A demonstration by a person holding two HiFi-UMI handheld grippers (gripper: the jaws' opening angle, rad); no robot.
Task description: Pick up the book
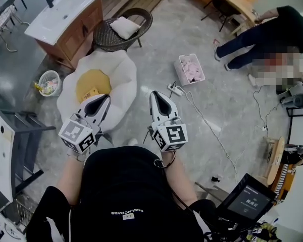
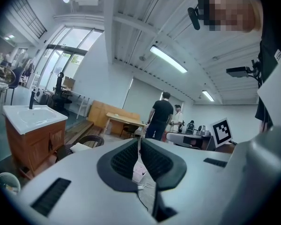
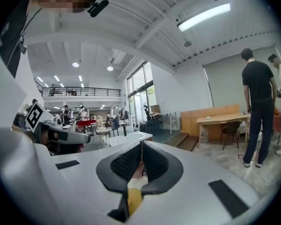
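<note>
Clenched on nothing, the left claw [image 1: 106, 98] and right claw [image 1: 155, 95] hover near the egg-shaped cushion [image 1: 122, 73], where the apparent book [image 1: 92, 92] lies; they should open before reaching down.

We make out only a small orange corner of the book [image 1: 91, 92] on the yellow cushion [image 1: 91, 79], the rest behind the left gripper [image 1: 106, 97]; the contents of the white basket [image 1: 42, 76] are too small to tell; print on the screen [image 1: 250, 201] is unreadable; the person [image 1: 272, 32] is cut by the right edge.
</note>
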